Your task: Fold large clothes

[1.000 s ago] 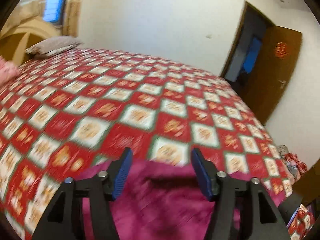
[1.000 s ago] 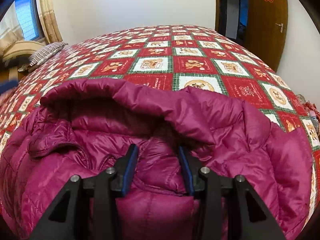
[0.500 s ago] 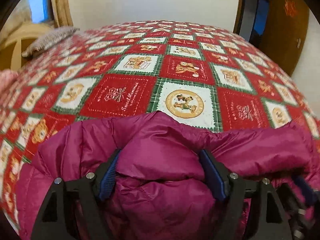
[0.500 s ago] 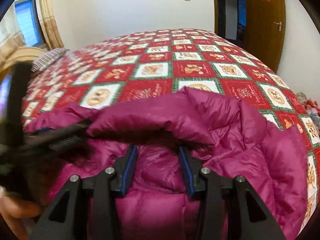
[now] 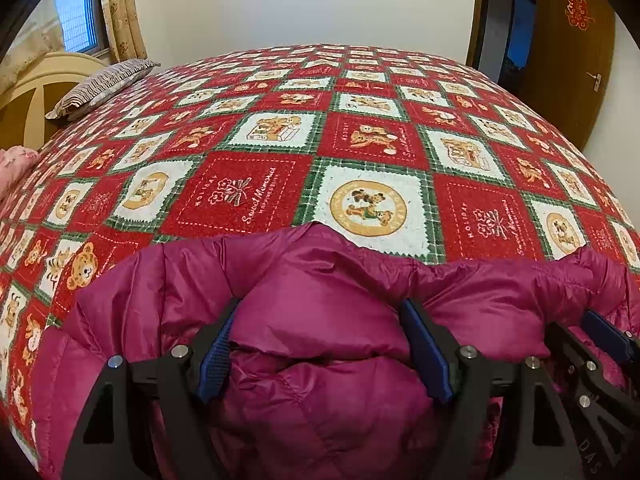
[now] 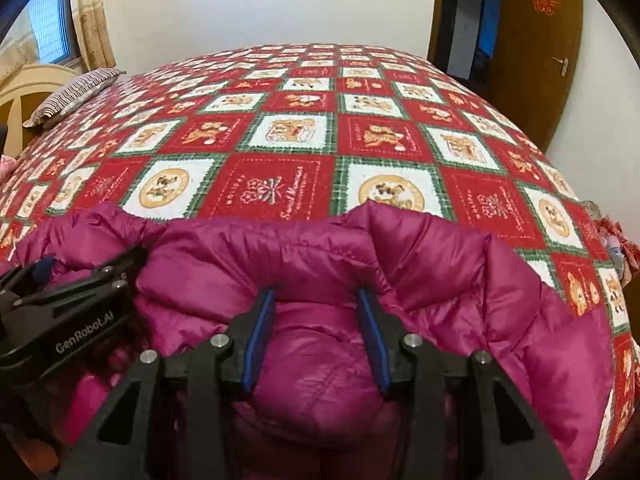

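On the near edge of the bed lies a magenta puffer jacket, bunched up, with its puffy rim raised toward the far side. Under it a red and white quilt with green plaid borders and small bear pictures covers the whole bed.

Both grippers are down in the jacket, side by side and pointing steeply downward. The left gripper stands wide, and its jaws have just been opening a little more. A thick roll of the jacket fills the space between its blue pads, and the cloth touches both of them; I cannot tell if they really press it or only stand around it. The right gripper is set narrower, and a bulge of quilted fabric sits squeezed between its two blue pads, so it holds a fold of the jacket. From the right wrist view, the left gripper's black body shows at the left, half buried under the jacket rim. From the left wrist view, the right gripper shows at the lower right in the same way, just beside.

At the far left corner of the bed a striped pillow rests near a cream headboard. Behind it hangs a beige curtain beside a window. On the right a brown wooden door stands open.
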Motion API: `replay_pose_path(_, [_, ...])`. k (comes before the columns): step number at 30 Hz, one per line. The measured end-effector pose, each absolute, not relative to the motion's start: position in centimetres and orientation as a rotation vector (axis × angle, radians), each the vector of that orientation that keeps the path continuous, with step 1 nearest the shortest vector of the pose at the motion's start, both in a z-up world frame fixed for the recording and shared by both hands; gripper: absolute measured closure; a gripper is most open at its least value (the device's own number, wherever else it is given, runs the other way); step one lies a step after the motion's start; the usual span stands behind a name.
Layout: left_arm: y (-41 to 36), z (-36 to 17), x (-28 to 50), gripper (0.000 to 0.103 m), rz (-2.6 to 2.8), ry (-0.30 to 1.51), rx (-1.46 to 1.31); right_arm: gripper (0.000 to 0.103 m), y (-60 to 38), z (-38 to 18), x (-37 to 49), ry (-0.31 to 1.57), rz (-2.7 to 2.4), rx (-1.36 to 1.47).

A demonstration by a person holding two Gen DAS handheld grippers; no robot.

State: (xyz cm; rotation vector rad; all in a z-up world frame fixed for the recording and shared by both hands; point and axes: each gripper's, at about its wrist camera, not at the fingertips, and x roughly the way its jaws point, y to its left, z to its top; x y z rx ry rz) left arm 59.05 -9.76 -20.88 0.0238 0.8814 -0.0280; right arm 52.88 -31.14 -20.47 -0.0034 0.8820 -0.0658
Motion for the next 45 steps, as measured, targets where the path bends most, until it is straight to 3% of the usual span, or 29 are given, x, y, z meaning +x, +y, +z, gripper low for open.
replay_pose_path(9, [-9.7, -20.9, 59.0, 0.022, -0.037, 0.885, 0.012, 0.056, -31.1, -20.5, 52.9, 0.855, -0.074, -0.008])
replay_pose_path(16, [-6.8, -18.3, 57.1, 0.022, -0.163, 0.922, -0.109, 0.05, -31.5, -17.9, 50.4, 0.829, -0.009, 0.032])
replay_pose_path(26, [-0.5, -10.7, 43.4, 0.022, -0.445, 0.757, -0.092, 0.049, -35.1, -11.0, 34.8, 0.696, 0.008, 0.122])
replay_pose_path(29, [1.9, -9.8, 38.1, 0.022, -0.484, 0.731, -0.036, 0.042, -36.4, -10.0, 29.2, 0.678, -0.017, 0.122])
replay_pose_path(43, [9.0, -13.0, 21.7, 0.022, -0.463, 0.757, -0.008, 0.04, -38.9, -11.6, 13.2, 0.727, -0.131, 0.109])
replay_pose_path(45, [9.6, -13.5, 20.4, 0.022, -0.481, 0.774, -0.038, 0.027, -38.9, -11.9, 11.6, 0.733, -0.116, 0.111])
